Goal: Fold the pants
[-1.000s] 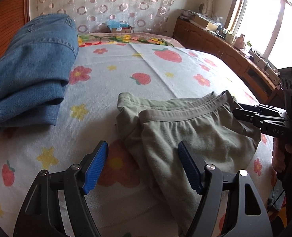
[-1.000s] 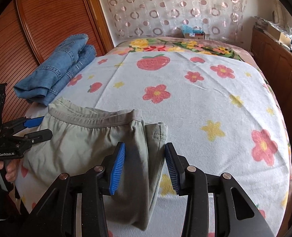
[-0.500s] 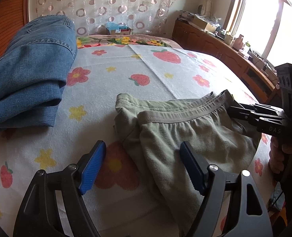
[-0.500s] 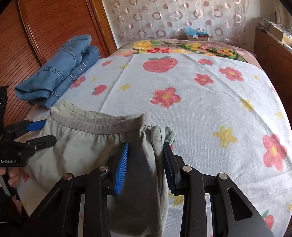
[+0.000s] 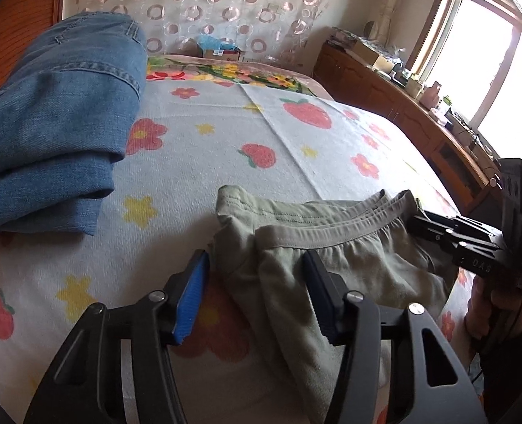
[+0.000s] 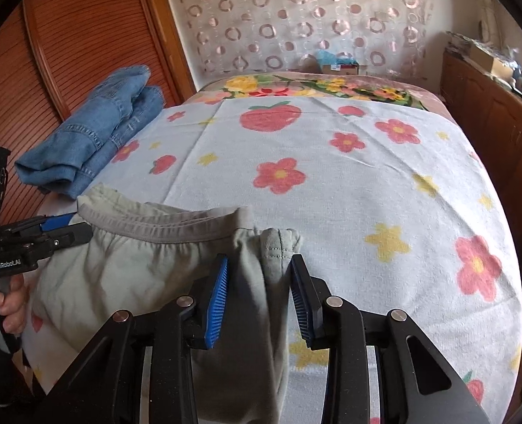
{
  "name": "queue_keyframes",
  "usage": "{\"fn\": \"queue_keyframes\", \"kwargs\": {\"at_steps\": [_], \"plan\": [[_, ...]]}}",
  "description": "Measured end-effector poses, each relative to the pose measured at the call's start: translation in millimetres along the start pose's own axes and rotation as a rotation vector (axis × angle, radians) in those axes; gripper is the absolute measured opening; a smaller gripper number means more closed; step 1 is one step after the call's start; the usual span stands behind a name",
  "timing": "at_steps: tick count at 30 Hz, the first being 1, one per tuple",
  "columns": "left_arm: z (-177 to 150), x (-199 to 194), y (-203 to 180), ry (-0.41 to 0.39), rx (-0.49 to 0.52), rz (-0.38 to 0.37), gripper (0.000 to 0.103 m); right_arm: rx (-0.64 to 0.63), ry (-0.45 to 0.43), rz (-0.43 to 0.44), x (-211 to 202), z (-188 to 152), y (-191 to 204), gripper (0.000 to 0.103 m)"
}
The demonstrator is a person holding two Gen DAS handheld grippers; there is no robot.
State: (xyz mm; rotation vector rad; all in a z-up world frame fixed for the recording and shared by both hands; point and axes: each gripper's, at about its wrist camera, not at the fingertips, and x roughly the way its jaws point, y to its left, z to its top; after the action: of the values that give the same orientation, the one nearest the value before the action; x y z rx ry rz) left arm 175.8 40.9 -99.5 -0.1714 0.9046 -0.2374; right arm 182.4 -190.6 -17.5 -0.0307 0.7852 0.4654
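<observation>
The left gripper (image 5: 255,293) is closing its jaws around the left edge of the green pants (image 5: 359,268), pads not yet pressing, while the right gripper (image 6: 259,296) clamps their bunched right edge. The pants lie at the near edge of a flower-print bedspread (image 6: 349,183). Farther off, folded jeans (image 5: 48,134) lie beside a wooden wardrobe (image 6: 84,35).

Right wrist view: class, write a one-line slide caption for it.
Right gripper clamps the bunched edge of olive-green pants on a floral bedspread; folded jeans lie behind.
</observation>
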Motion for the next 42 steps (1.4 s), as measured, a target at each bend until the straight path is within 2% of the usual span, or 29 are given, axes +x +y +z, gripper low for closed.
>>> {"fn": "queue_keyframes", "kwargs": {"at_steps": [4, 6, 10, 14, 18, 23, 42], "plan": [[-1.4, 2.7, -5.1, -0.005, 0.031, 0.032, 0.054, 0.028, -0.005, -0.001, -0.3, 0.2, -4.1, 0.035], [-2.0, 2.7, -4.3, -0.005, 0.032, 0.024, 0.045, 0.023, -0.004, -0.004, -1.7, -0.4, -3.1, 0.036], [-2.0, 3.3, -6.9, 0.0, 0.04, 0.01, 0.035, 0.017, -0.002, -0.001, -3.0, -0.4, -3.8, 0.035], [-1.3, 0.8, -11.7, -0.006, 0.055, 0.004, 0.024, 0.014, 0.003, 0.021, -2.0, -0.5, -5.1, 0.025], [-1.1, -9.7, -21.2, -0.044, 0.086, 0.018, 0.017, 0.019, 0.012, 0.059, -0.7, -0.5, -6.8, 0.015], [-1.9, -34.8, -35.6, -0.109, 0.127, 0.02, 0.016, -0.002, -0.03, 0.085, -11.5, -3.1, -2.8, 0.01], [8.2, -86.3, -70.7, -0.244, 0.21, 0.021, 0.016, -0.043, -0.194, 0.08, -64.1, -20.0, 2.1, 0.009]]}}
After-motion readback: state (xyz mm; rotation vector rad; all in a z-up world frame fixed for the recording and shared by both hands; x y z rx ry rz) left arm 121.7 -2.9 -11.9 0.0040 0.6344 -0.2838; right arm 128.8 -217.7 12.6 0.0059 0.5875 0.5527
